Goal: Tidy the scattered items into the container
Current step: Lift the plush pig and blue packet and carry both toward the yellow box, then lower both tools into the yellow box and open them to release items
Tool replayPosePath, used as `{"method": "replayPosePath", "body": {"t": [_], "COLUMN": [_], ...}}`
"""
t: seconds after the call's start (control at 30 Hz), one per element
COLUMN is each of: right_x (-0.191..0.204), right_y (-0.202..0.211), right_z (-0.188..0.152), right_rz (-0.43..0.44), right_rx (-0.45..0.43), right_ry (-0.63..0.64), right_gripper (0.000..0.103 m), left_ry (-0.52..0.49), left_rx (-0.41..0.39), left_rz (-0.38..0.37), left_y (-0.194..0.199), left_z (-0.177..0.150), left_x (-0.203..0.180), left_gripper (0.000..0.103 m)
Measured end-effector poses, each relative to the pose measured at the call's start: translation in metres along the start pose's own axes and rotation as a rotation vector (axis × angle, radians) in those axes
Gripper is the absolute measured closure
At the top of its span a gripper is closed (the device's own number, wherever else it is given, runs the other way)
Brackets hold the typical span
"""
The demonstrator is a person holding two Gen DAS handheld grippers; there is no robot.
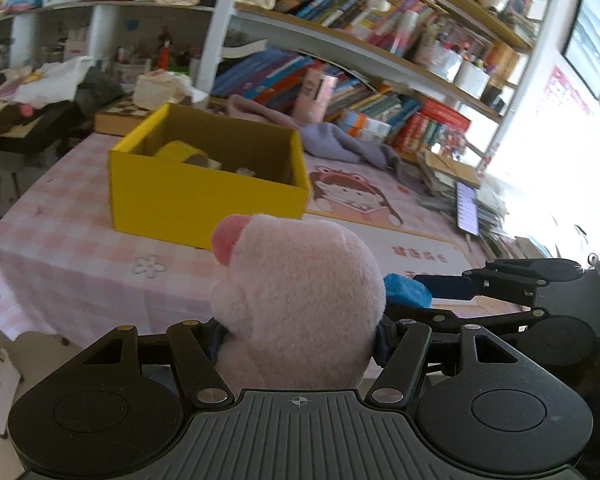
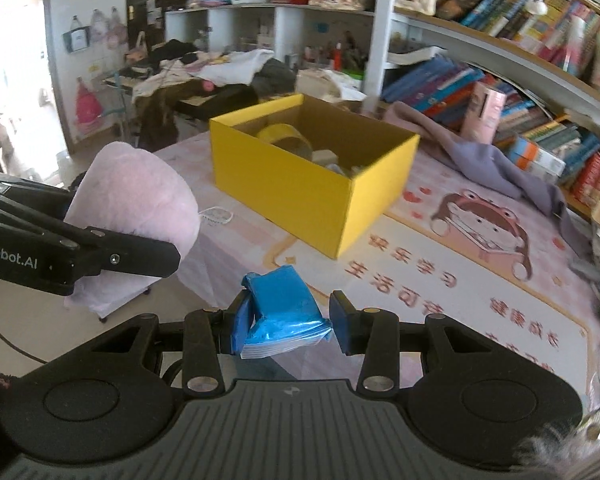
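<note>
Pink tablecloth (image 2: 460, 280), one yellow box (image 2: 300, 196), two laden grippers.

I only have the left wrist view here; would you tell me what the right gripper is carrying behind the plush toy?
Observer: The right gripper holds a blue packet between its pads.
Operator: Where is the yellow box from there?
Observer: The yellow box stands ahead of it, one corner pointing toward the packet.
Operator: How does my plush look from that side?
Observer: The pink plush toy is clamped in the left gripper, bulging past its finger.
</note>
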State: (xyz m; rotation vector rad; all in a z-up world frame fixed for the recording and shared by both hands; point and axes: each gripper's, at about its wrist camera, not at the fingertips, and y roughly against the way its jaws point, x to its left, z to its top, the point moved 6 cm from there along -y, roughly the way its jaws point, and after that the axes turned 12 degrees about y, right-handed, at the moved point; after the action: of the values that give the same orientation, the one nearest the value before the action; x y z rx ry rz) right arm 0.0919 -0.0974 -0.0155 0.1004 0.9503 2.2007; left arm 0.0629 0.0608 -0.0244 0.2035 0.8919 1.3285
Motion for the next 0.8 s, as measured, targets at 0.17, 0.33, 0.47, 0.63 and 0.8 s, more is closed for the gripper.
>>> {"method": "replayPosePath", "body": {"t": [0.17,0.33,0.47,0.63,0.8], "right_x": [-0.014,-0.04,-0.065,-0.095,-0.117], "right_y": [-0.018,-0.041,-0.067,-0.122,-0.191], "right_z": [0.018,0.058,0.098,0.134,0.146], "right_rz": [0.009,-0.001,-0.015,-0.078,-0.089], "right_rx": [-0.039,-0.127,-0.197,-0.208,-0.131], "right_ry": [-0.016,-0.016,0.008,0.097,0.183], "right_gripper": [0.064,0.064,0.064,0.064,0.064], "left_ry": [0.003,0.007,-0.049,-0.137,-0.211], "left_rx": [-0.055,-0.112,-0.147,-0.142,-0.071], "left_rz": [0.067,0.068,0.067,0.09,0.131], "left_y": [0.0,-0.017,-0.046,-0.105,-0.171], "left_z": [0.022,0.071,0.121,0.178,0.214], "left_x": [0.021,0.028,0.026,0.023,0.029], "left_gripper": [0.039,0.039,0.039,0.039,0.038]}}
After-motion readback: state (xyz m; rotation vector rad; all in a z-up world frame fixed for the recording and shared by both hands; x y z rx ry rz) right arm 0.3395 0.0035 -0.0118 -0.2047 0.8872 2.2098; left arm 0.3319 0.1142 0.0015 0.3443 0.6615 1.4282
